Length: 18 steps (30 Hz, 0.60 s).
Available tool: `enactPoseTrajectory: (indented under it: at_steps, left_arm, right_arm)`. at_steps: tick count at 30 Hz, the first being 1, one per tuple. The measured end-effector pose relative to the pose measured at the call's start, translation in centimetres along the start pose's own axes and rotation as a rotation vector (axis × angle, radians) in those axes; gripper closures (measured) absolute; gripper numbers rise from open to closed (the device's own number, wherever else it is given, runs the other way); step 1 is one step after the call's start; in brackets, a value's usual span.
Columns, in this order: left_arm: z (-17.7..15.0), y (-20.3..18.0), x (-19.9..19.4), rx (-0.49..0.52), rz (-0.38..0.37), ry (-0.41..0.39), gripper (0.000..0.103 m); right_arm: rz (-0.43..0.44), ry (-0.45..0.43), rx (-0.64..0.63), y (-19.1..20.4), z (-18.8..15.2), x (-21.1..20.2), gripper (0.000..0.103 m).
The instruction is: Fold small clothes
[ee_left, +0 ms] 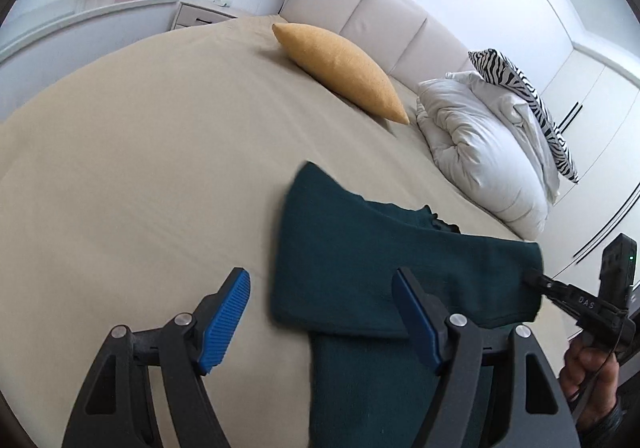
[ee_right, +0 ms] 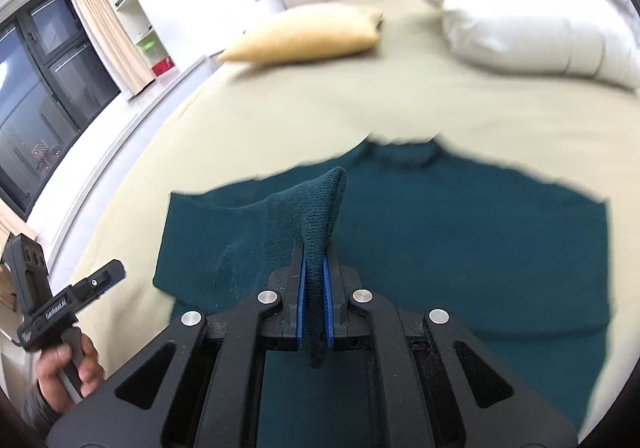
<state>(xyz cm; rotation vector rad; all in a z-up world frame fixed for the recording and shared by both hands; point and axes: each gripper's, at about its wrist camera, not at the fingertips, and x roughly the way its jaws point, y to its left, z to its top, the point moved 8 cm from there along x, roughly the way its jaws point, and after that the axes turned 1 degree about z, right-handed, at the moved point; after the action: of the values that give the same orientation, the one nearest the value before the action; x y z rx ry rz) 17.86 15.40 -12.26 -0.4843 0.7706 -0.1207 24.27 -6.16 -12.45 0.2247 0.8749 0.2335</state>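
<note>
- A dark green knitted sweater (ee_right: pixel 460 248) is lying on the beige bed sheet (ee_left: pixel 140 168), near the foot of the bed, with its neckline pointing toward the headboard (ee_left: pixel 360 8).
- One side of the sweater is lying folded over the body, forming a doubled layer that is showing clearly in the left wrist view (ee_left: pixel 360 268).
- The right gripper (ee_right: pixel 314 312) is standing closed, its two blue pads (ee_right: pixel 301 304) pressing together on a raised ridge of the sweater's knit fabric; the pinched fabric is rising in a peak ahead of the pads.
- In the left wrist view, the right gripper (ee_left: pixel 536 282) is appearing at the right edge, its tip touching the edge of the folded layer, with the person's right hand (ee_left: pixel 588 380) gripping its handle.
- The left gripper (ee_left: pixel 320 312) is standing wide open, its blue-padded fingers (ee_left: pixel 226 320) holding nothing; one finger is hovering over bare sheet, the other over the sweater.
- In the right wrist view, the left gripper (ee_right: pixel 108 272) is appearing at the left edge, apart from the sweater, with the person's left hand (ee_right: pixel 68 372) wrapping its handle.
- A yellow cushion (ee_left: pixel 340 68) is lying near the headboard, well apart from the sweater.
- A white duvet (ee_left: pixel 480 144) is lying bunched beside the cushion, with a zebra-print pillow (ee_left: pixel 528 100) resting on its far side.
</note>
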Motion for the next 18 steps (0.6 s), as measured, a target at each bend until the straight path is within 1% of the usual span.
enactPoseTrajectory:
  at_steps: [1,3,5,6,7,8,11,14,15,16,17,18]
  left_arm:
    - [0.2,-0.2,0.7,0.012,0.012,0.009,0.027]
    - [0.7,-0.5,2.7,0.023,0.043,0.039,0.027]
    - [0.9,-0.7,4.9,0.039,0.073,0.078,0.027]
    - [1.0,-0.9,6.1,0.051,0.093,0.099,0.027]
    - [1.0,-1.0,7.1,0.062,0.111,0.118,0.027]
    - [1.1,-1.2,7.9,0.074,0.128,0.132,0.027]
    - [1.3,-1.6,10.1,0.112,0.172,0.170,0.027]
    - [1.6,-2.2,11.3,0.158,0.204,0.167,0.029]
    - [1.6,-2.2,11.7,0.173,0.214,0.171,0.040]
    - [1.5,-2.2,12.0,0.187,0.227,0.177,0.047]
    - [1.4,-2.2,12.2,0.192,0.230,0.178,0.065]
    - [1.4,-2.2,12.2,0.190,0.223,0.182,0.078]
  right_arm:
    - [-0.019,-0.001,0.001,-1.3,0.4,-0.2,0.097]
    - [-0.067,0.028,0.015,-4.8,0.5,0.5,0.097]
    - [-0.119,0.072,0.077,-9.7,-0.5,1.5,0.097]
    - [-0.130,0.101,0.116,-11.5,-1.3,2.4,0.097]
    - [-0.121,0.122,0.157,-12.9,-2.1,3.1,0.097]
    - [-0.100,0.125,0.187,-13.7,-2.7,3.6,0.097]
    - [-0.076,0.099,0.206,-14.4,-3.1,3.7,0.097]
    - [-0.053,0.094,0.219,-14.9,-3.0,3.4,0.097]
    - [-0.050,0.094,0.216,-15.0,-3.0,3.7,0.097]
    - [-0.050,0.096,0.207,-15.0,-2.8,3.5,0.097]
    - [-0.052,0.098,0.199,-15.0,-3.0,2.7,0.097]
    - [-0.053,0.097,0.196,-14.8,-2.8,2.7,0.097]
